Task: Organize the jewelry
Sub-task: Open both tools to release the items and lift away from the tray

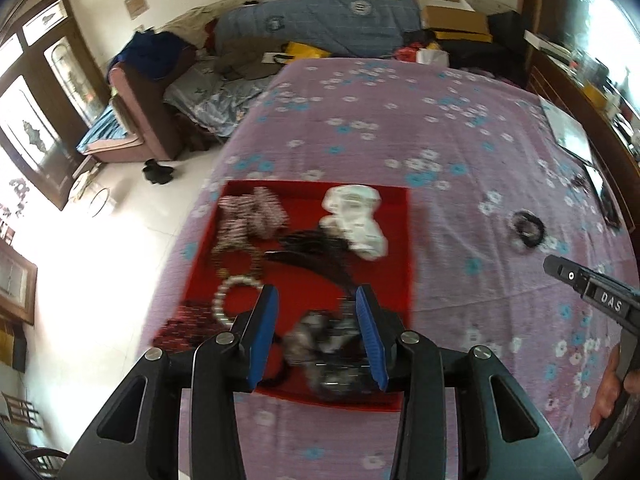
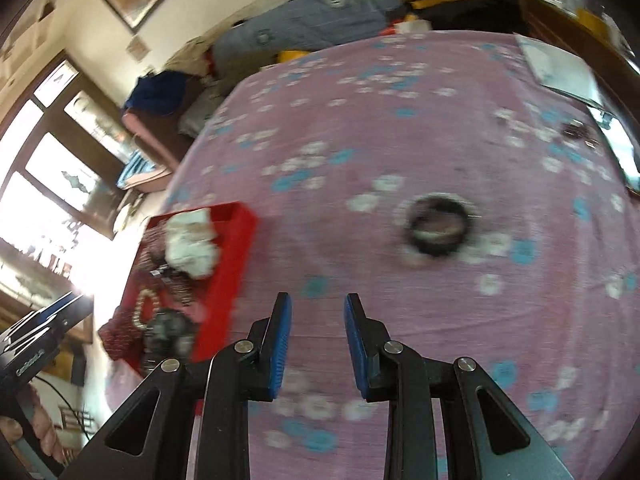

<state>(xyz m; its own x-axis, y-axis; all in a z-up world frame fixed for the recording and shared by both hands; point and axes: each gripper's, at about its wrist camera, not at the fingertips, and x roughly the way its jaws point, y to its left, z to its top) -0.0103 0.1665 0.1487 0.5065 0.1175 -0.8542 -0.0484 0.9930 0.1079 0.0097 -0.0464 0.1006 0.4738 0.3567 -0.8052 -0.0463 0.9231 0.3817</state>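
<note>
Left blue-padded gripper parted and empty above shallow red jewelry tray, right blue-padded gripper parted, empty, facing dark round bracelet on pink floral bedspread

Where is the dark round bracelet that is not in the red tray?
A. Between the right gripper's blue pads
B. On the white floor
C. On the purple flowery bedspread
C: the dark bracelet lies alone on the purple flowery bedspread, apart from the red tray and ahead of the empty right gripper.

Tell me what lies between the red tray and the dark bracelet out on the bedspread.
Nothing: between the red tray and the dark bracelet only bare floral bedspread shows, clearest in the right wrist view.
</note>
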